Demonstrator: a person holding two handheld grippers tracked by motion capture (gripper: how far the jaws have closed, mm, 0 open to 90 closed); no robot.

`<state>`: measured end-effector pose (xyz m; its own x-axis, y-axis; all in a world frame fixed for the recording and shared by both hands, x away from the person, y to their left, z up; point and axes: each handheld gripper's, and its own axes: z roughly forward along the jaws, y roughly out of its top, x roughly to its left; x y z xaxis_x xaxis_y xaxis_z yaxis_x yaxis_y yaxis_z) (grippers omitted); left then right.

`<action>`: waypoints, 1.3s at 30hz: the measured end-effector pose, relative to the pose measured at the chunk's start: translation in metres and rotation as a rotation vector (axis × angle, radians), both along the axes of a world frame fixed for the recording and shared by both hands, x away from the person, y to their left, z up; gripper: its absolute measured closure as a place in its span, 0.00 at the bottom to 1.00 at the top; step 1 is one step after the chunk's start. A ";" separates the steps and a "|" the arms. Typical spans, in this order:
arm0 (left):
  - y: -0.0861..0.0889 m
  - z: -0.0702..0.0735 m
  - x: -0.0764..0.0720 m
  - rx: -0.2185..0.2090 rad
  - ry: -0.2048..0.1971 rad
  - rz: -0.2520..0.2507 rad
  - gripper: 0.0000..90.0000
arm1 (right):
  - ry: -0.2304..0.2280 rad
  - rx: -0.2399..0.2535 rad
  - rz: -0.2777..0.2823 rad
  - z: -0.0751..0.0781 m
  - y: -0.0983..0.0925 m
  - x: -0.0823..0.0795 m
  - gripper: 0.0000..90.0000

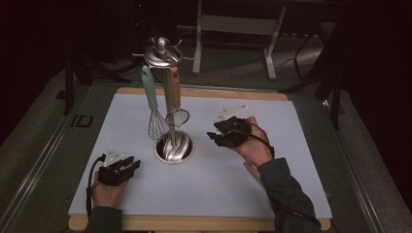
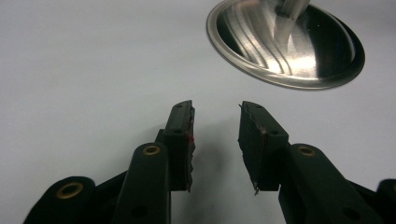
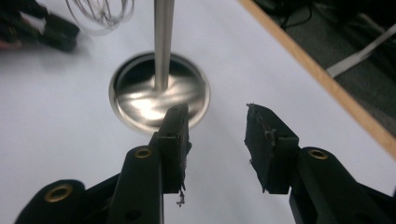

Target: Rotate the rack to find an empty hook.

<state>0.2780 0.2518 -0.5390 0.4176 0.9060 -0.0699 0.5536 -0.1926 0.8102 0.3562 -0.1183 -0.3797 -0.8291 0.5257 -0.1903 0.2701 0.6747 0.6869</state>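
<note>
A steel utensil stand [image 1: 174,145] hangs a whisk [image 1: 154,119] and strainer [image 1: 177,115] over the white bench [image 1: 243,194]; left claw [image 2: 215,123] and right claw [image 3: 217,122] both gape, empty.

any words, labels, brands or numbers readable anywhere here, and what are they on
"ID": pale letters on the dark strip left of the white mat in the high view; they look like that, but are dim.
No text shows on the utensil stand, the whisk, the strainer or either gripper's tongs.
</note>
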 end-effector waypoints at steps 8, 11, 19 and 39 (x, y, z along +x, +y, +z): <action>-0.003 0.012 -0.007 -0.037 -0.102 -0.021 0.69 | 0.020 -0.052 -0.016 -0.018 -0.010 -0.001 0.64; -0.006 0.028 -0.011 -0.058 -0.142 -0.045 0.69 | 0.027 -0.072 -0.025 -0.029 -0.015 -0.004 0.64; -0.010 0.068 -0.022 -0.085 -0.209 -0.086 0.85 | 0.071 -0.071 -0.045 -0.050 -0.031 -0.011 0.63; -0.022 0.145 -0.026 -0.208 -0.480 -0.121 1.00 | 0.103 -0.046 -0.158 -0.100 -0.055 -0.036 0.66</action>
<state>0.2518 0.2300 -0.3944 0.5476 0.8366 -0.0186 0.0955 -0.0404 0.9946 0.3201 -0.1733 -0.4796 -0.7530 0.6438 -0.1358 0.4424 0.6482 0.6197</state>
